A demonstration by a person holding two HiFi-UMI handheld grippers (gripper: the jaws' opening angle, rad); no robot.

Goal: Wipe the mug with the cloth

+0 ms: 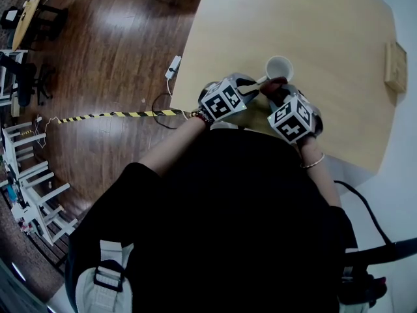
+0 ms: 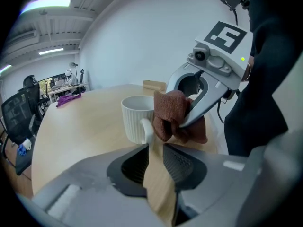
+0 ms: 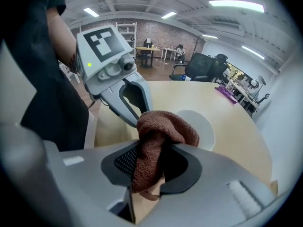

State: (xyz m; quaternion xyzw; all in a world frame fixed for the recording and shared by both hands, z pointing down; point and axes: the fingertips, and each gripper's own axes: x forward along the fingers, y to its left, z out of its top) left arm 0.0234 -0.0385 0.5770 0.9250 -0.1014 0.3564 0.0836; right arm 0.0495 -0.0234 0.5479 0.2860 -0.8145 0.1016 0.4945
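A white ribbed mug (image 1: pixel 279 66) stands on the pale wooden table (image 1: pixel 326 25), close to the near edge. My left gripper (image 1: pixel 260 81) reaches in from the left. In the left gripper view its jaw tips (image 2: pixel 154 143) close on the mug's handle (image 2: pixel 147 129). My right gripper (image 1: pixel 277 95) is shut on a bunched brown cloth (image 3: pixel 161 131). The cloth (image 2: pixel 173 115) rests against the side of the mug (image 2: pixel 135 117) next to the handle. In the right gripper view the cloth covers part of the mug (image 3: pixel 201 126).
A small wooden block (image 1: pixel 395 67) lies near the table's right edge. A purple item (image 2: pixel 68 99) lies at the far end of the table. On the floor to the left are a power strip (image 1: pixel 173 66), a yellow-black tape line (image 1: pixel 117 115) and white chairs (image 1: pixel 29 194).
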